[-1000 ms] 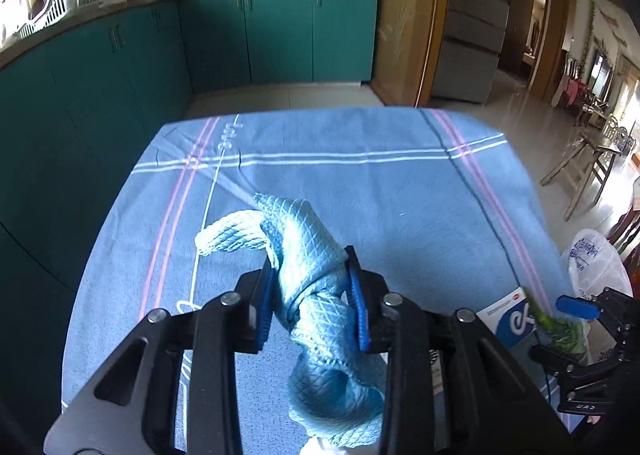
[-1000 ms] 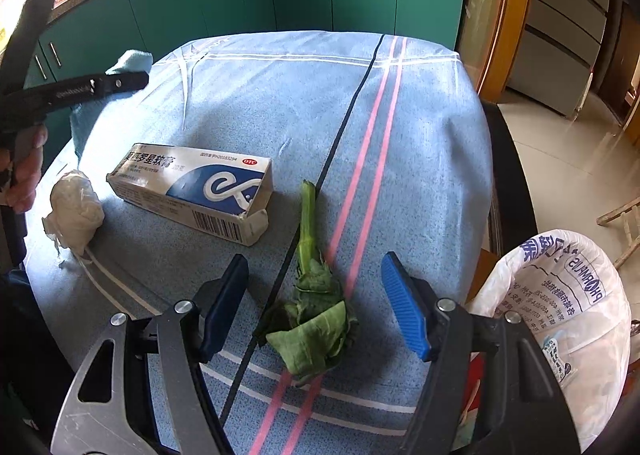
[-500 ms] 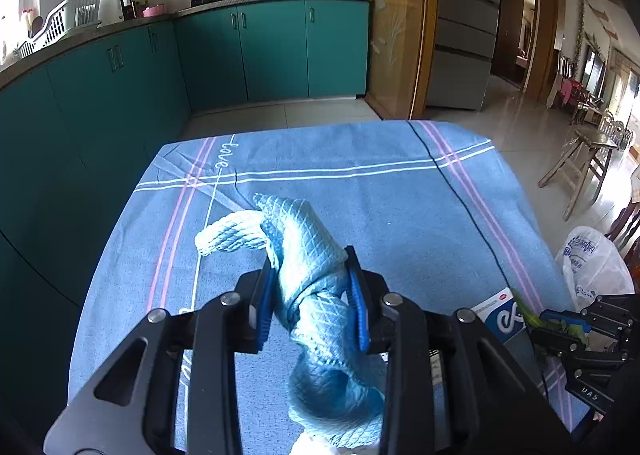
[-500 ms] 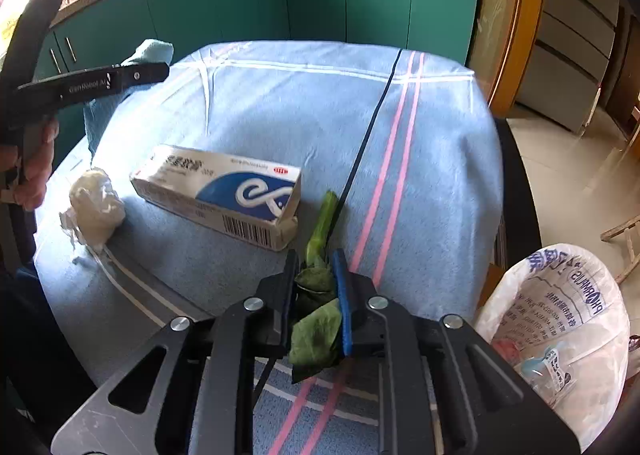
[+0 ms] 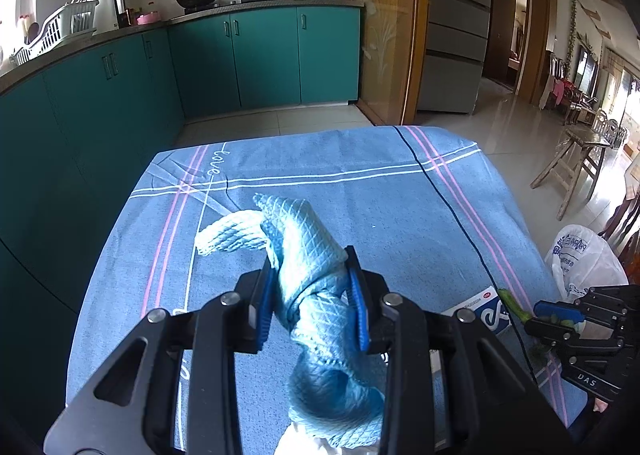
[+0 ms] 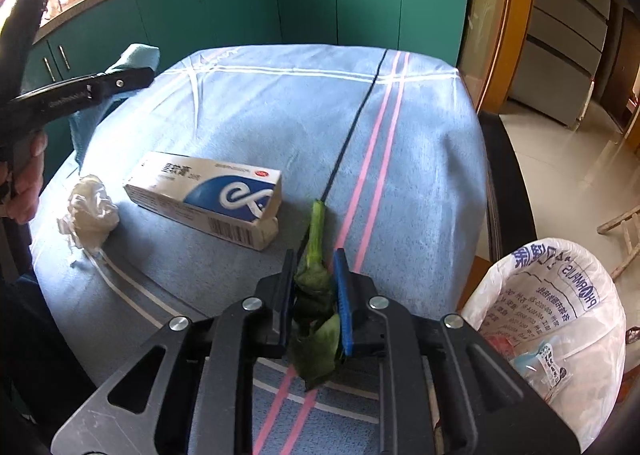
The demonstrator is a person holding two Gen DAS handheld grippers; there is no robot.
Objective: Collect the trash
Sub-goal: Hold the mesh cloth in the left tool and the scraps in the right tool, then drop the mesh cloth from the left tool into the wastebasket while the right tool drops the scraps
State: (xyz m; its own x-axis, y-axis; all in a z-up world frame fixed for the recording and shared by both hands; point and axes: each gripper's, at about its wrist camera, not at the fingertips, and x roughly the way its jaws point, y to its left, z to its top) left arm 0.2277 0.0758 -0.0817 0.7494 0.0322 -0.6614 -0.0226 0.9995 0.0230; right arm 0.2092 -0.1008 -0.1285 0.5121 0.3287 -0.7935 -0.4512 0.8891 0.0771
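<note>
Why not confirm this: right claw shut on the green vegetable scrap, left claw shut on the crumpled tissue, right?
Not quite. The left claw is shut on the blue cloth, as the left wrist view shows; the crumpled tissue lies loose on the tablecloth. The right claw is indeed shut on the green vegetable scrap.

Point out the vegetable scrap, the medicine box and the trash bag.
vegetable scrap (image 6: pixel 314 239): right wrist view, on its pale green stem.
medicine box (image 6: pixel 208 191): right wrist view, on its top face.
trash bag (image 6: pixel 560 295): right wrist view, on its printed white side.
</note>
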